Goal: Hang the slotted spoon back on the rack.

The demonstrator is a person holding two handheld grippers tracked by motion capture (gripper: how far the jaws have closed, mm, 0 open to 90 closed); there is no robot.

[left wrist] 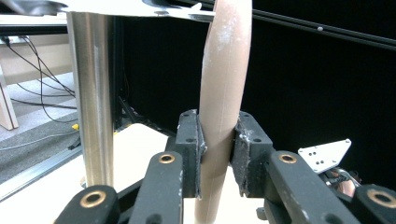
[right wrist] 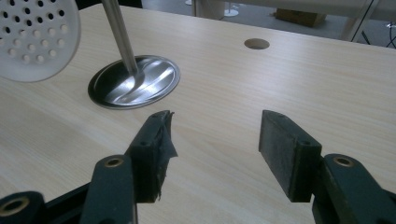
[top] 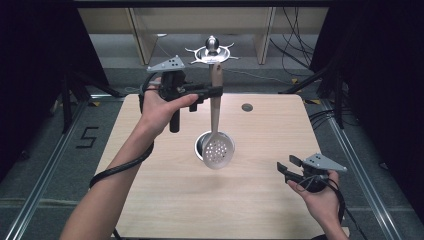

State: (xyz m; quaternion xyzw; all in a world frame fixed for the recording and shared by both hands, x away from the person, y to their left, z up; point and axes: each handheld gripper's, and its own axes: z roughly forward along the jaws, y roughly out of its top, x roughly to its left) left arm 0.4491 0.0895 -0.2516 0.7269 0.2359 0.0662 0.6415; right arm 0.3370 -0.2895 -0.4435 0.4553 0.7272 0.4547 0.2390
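A beige perforated skimmer [top: 218,151] hangs upright, head down, above the table. My left gripper [top: 216,91] is shut on its handle [left wrist: 223,88], whose top reaches the hook ring [top: 212,52] of a metal rack. The left gripper [left wrist: 218,151] pinches the handle between both pads. The rack's steel pole [left wrist: 91,102] stands just beside the handle, and its round base [right wrist: 135,81] sits mid-table. My right gripper [top: 284,170] rests low at the table's front right, and in its own view that gripper [right wrist: 215,140] is open and holds nothing. The skimmer head [right wrist: 32,37] hovers left of the base.
The wooden table [top: 260,200] has a small round hole [right wrist: 257,44] at the back right. Black curtains stand on both sides, with cables on the floor behind. The right gripper's grey plate [left wrist: 327,154] appears past the left jaws.
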